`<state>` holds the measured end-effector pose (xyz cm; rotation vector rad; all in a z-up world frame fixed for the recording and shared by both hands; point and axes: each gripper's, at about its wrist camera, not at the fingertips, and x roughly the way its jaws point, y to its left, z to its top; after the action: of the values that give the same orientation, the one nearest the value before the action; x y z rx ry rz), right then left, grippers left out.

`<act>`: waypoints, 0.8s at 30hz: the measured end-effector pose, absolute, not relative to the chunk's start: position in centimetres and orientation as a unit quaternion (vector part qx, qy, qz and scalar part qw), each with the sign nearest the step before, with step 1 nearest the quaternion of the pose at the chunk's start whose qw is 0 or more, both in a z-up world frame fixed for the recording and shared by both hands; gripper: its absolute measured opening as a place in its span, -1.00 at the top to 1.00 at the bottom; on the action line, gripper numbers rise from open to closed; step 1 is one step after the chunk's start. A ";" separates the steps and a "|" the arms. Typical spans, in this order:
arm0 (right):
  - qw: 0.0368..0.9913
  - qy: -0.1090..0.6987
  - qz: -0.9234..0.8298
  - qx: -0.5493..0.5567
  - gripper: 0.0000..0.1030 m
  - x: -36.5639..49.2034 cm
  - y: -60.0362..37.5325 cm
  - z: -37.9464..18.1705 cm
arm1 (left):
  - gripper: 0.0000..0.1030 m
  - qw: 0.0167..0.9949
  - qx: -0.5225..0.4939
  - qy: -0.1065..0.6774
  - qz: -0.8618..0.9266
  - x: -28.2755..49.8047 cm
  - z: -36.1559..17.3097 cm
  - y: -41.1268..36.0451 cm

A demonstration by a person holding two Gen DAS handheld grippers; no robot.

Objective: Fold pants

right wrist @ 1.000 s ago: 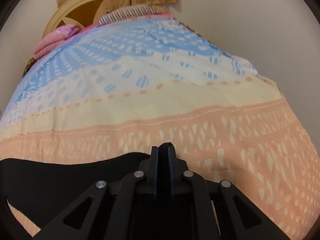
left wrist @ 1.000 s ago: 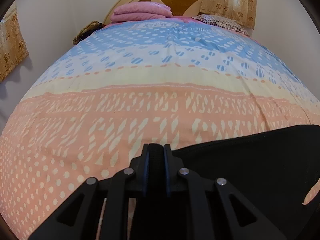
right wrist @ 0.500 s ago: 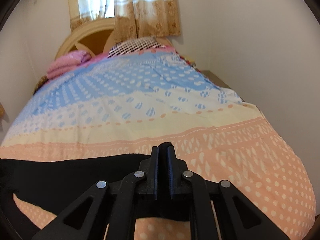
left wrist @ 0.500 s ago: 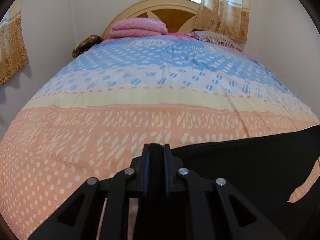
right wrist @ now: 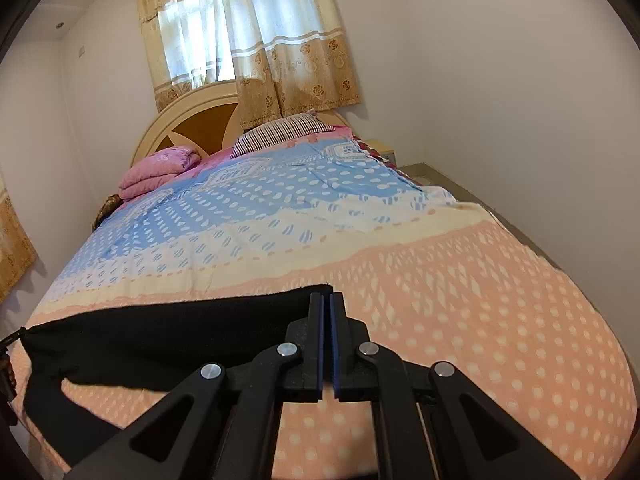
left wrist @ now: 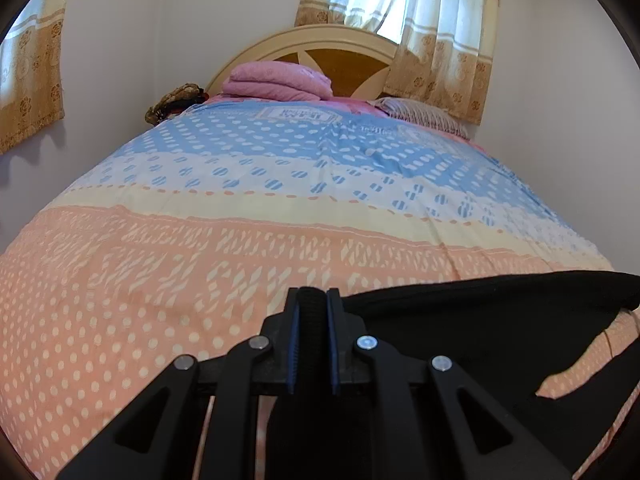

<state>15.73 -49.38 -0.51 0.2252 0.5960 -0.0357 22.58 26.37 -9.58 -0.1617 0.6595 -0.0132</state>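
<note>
The black pants [left wrist: 472, 332] hang stretched between my two grippers above the near, orange end of the bed. My left gripper [left wrist: 313, 300] is shut on the pants' left corner, with black cloth pinched between its blue pads. The pants run to the right and sag, with the bedspread showing under them. My right gripper [right wrist: 327, 304] is shut on the pants' [right wrist: 168, 332] right corner, and the cloth runs left to a far end where a drawstring dangles.
The bed has a bedspread [left wrist: 256, 208] banded orange, cream and blue. A folded pink blanket [left wrist: 280, 82] and a striped pillow [right wrist: 280, 132] lie at the headboard [left wrist: 320, 46]. A wall runs close along the bed's right side [right wrist: 520, 140]. Curtains hang behind.
Both grippers have risen and tilted up with the pants. The cloth has come off the bedspread and now hangs taut, with more of the room showing.
</note>
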 end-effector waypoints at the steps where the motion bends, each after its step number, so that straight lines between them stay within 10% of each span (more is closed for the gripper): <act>1: 0.948 0.298 -0.016 0.110 0.96 15.3 -49.3 -0.8 | 0.75 0.944 -0.083 0.320 -0.010 22.0 -9.6 26.5; 24: 0.941 0.316 -0.041 0.111 0.96 7.3 -50.9 -3.1 | 0.75 0.958 -0.076 0.273 -0.042 12.7 -11.0 26.5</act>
<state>7.26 -50.93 -3.11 0.2255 0.6456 -0.0843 12.72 26.48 -10.95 -0.1535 0.5546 -0.0848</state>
